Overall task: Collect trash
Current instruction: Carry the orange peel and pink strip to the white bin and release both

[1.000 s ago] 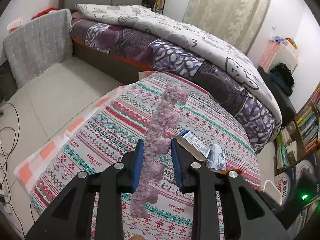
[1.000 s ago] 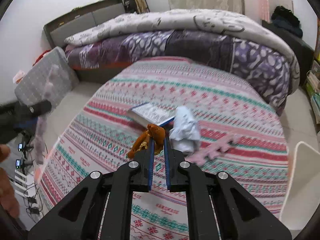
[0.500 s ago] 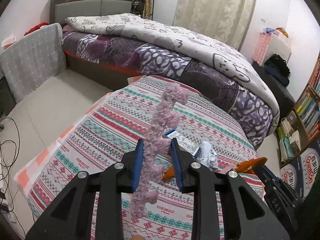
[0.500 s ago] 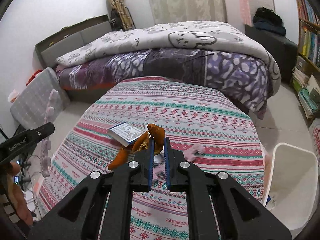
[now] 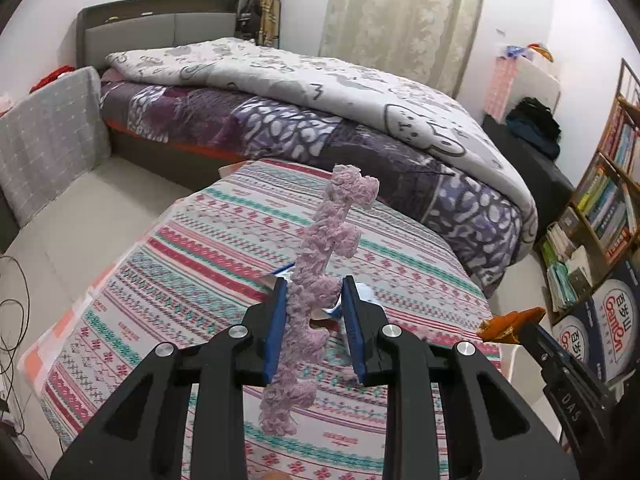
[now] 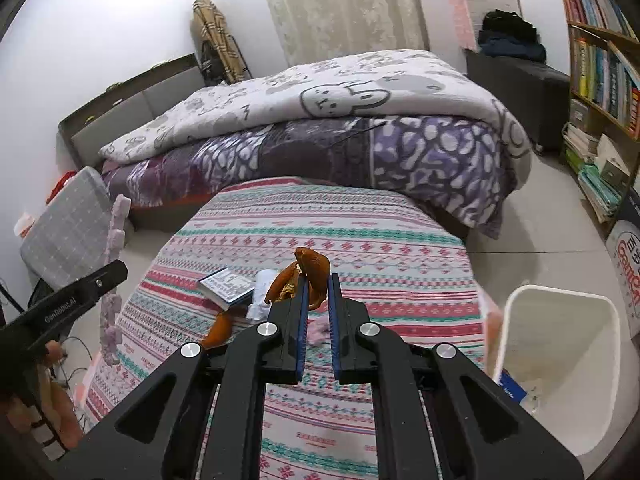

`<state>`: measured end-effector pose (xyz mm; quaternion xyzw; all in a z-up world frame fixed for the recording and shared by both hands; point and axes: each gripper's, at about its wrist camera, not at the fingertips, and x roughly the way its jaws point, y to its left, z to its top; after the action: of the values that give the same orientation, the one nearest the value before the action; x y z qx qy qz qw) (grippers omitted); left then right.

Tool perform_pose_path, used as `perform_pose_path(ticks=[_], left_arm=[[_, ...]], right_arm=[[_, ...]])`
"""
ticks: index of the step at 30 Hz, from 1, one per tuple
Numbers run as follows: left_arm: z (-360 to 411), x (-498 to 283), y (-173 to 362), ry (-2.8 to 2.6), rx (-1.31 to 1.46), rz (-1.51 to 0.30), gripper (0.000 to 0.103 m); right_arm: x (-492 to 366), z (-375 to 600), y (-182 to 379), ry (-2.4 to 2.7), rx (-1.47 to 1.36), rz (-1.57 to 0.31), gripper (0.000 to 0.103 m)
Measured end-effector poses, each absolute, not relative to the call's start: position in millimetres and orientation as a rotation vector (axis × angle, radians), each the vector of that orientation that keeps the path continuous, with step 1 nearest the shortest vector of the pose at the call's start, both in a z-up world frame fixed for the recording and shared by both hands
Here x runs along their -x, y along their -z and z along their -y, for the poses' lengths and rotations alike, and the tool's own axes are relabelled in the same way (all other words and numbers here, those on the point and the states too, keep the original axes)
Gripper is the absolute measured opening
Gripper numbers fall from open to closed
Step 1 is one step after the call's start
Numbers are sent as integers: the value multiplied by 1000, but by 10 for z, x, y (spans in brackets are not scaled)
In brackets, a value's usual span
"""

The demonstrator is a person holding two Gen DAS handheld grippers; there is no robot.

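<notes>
**Two claws full, bin waiting**

Bedroom all around: a big bed with a purple and white quilt [image 5: 360, 120] fills the top of both views, and below it lies a low surface under a striped pink, teal and white cloth [image 5: 192, 264].

On the left side, the left gripper [image 5: 314, 292] sits at the bottom middle of its view. Its blue pads are partly closed and pinch a long fuzzy pink strip with bumpy edges [image 5: 320, 264]. The strip sticks up above the pads toward the middle of the frame, and its other end hangs down below them. It is lifted off the cloth.

Behind that claw a small blue and white box [image 6: 226, 286] and a crumpled white wrapper [image 6: 262, 288] lie on the cloth, close together. A second bit of orange peel [image 6: 218, 330] lies just below them.

Moving right, the right gripper [image 6: 318, 286] is almost closed on a curled piece of orange peel [image 6: 310, 268], held right at the pad tips in the middle of its view.

At the lower right of that view stands a white plastic trash bin [image 6: 516, 312], beside the cloth's edge, with some bits already at its bottom.

I think the carrying step is in hand. Next, each claw needs to swing over the bin's open top and let go. The long strip may catch on the rim, so it should go in end first. The box, wrapper and other peel are left to pick up.
</notes>
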<state>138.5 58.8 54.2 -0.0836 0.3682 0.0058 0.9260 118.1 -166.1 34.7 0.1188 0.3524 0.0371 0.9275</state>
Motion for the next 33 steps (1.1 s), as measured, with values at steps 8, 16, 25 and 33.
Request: perform_pose_path(ticks=[8, 16, 25, 33], left_arm=[[-199, -1361, -589, 50, 142, -745, 28], [187, -1330, -619, 114, 117, -739, 28], [705, -1242, -584, 198, 62, -739, 28], [1207, -1130, -517, 281, 4, -748, 28]], right_arm=[[-1067, 2086, -453, -8, -277, -699, 9], [-928, 2530, -509, 82, -313, -690, 9], [-770, 3041, -499, 195, -359, -708, 9], [-594, 3442, -448, 287, -395, -731, 9]])
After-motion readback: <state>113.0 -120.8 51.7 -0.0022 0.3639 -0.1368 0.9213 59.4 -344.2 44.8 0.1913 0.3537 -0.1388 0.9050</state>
